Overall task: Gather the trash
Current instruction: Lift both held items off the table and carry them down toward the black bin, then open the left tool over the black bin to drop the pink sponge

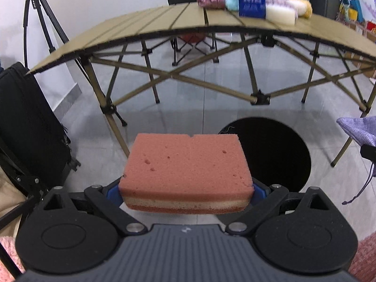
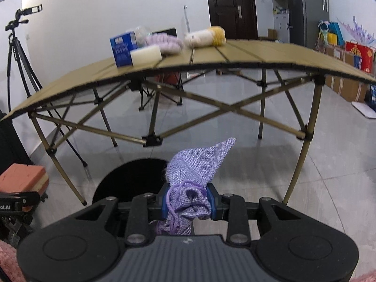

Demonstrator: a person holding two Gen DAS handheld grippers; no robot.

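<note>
Now center each gripper over the black bin [image 1: 270, 150] before releasing: left gripper [image 1: 186, 191] clamps the sponge [image 1: 185, 164], right gripper [image 2: 188, 203] clamps the purple pouch [image 2: 195, 164].

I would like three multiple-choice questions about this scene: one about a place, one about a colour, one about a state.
1. Where is the blue box?
A. on the folding table
B. on the floor
C. in the black bin

2. What colour is the sponge held by the left gripper?
A. green
B. pink
C. white

3. How is the right gripper?
A. open, nothing in it
B. shut on the purple pouch
C. shut on a sponge

Key: 1 A, it stands on the tabletop beside yarn; 2 B, its top is pink; 3 B, woven purple cloth sits between the pads.
</note>
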